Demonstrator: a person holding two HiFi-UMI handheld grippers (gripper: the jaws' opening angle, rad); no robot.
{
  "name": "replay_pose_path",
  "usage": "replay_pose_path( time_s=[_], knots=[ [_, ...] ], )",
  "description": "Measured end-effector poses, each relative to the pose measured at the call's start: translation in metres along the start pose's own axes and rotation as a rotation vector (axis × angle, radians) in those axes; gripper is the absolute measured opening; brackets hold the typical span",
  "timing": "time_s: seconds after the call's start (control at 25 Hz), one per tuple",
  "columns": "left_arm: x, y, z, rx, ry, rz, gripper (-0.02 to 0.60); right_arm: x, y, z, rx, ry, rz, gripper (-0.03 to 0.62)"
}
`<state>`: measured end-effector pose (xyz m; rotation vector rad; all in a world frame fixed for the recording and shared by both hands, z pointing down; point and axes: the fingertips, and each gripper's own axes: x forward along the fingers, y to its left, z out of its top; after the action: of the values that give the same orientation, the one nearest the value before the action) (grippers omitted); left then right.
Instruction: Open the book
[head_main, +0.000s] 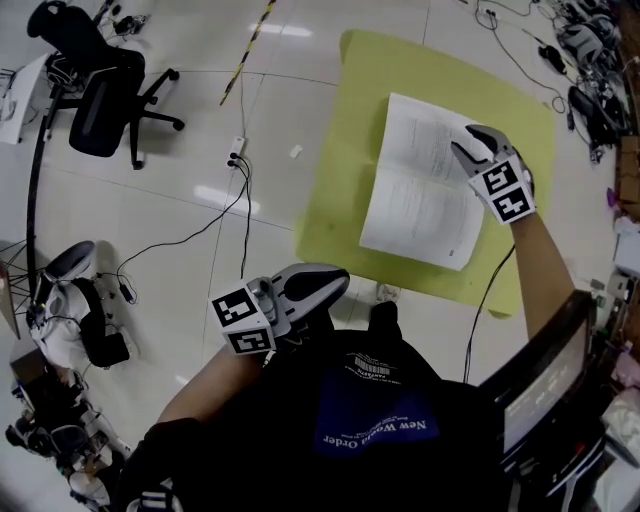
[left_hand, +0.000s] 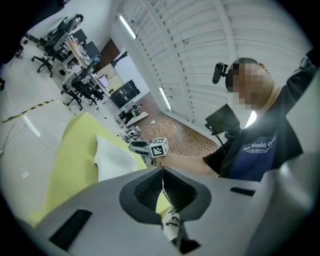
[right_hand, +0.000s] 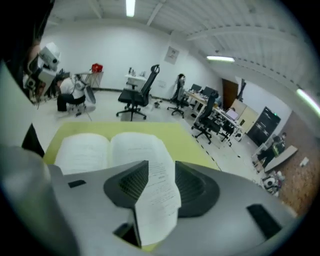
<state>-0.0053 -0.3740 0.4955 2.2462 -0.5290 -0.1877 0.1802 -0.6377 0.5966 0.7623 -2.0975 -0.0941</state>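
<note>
Head view: the book (head_main: 425, 185) is lying open, pages up, on the yellow-green table (head_main: 345, 200), towards its right side. The right gripper (head_main: 468, 142) is reaching down onto the book's right-hand page near the far edge. The left gripper (head_main: 335, 280) is hovering close to the person's body, off the near-left edge of the table and well apart from the book. A black office chair (head_main: 100, 90) is standing on the white floor (head_main: 200, 160) at far left.

Left gripper view: the left gripper's jaws are resting fully together, meeting along a thin line and holding nothing. Beyond them the open book is showing on the table, with the right gripper at its far side.

Right gripper view: the right gripper's jaws are standing well apart. A single printed page (right_hand: 157, 200) is curling up through the gap between them, and the pads are not pressing on it. Behind the jaws the rest of the book is lying spread flat on the table, both pages facing up.
</note>
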Motion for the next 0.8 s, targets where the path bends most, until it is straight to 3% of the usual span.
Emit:
replay_pose_path(
  time_s=[0.12,0.24,0.32,0.44,0.6,0.8],
  knots=[
    [-0.001,-0.009,0.005,0.016,-0.005,-0.007,0.008,-0.051,-0.003,0.026,0.219,-0.186,-0.018,0.155],
    [-0.005,-0.026,0.023,0.043,-0.023,-0.015,0.008,-0.118,0.003,0.051,0.431,-0.369,0.022,0.153],
    [-0.002,-0.036,0.049,0.099,-0.043,-0.026,0.008,-0.167,0.000,0.069,0.524,-0.483,0.033,0.143],
    [-0.001,-0.051,0.098,0.213,-0.090,-0.026,0.008,-0.236,-0.001,0.092,0.588,-0.614,0.006,0.065],
    [-0.006,-0.086,0.149,0.344,-0.169,-0.010,0.008,-0.305,0.018,0.096,0.650,-0.690,-0.047,-0.011],
    [-0.005,-0.138,0.179,0.501,-0.225,-0.027,0.008,-0.345,0.056,0.078,0.697,-0.665,-0.093,-0.012]
  ],
)
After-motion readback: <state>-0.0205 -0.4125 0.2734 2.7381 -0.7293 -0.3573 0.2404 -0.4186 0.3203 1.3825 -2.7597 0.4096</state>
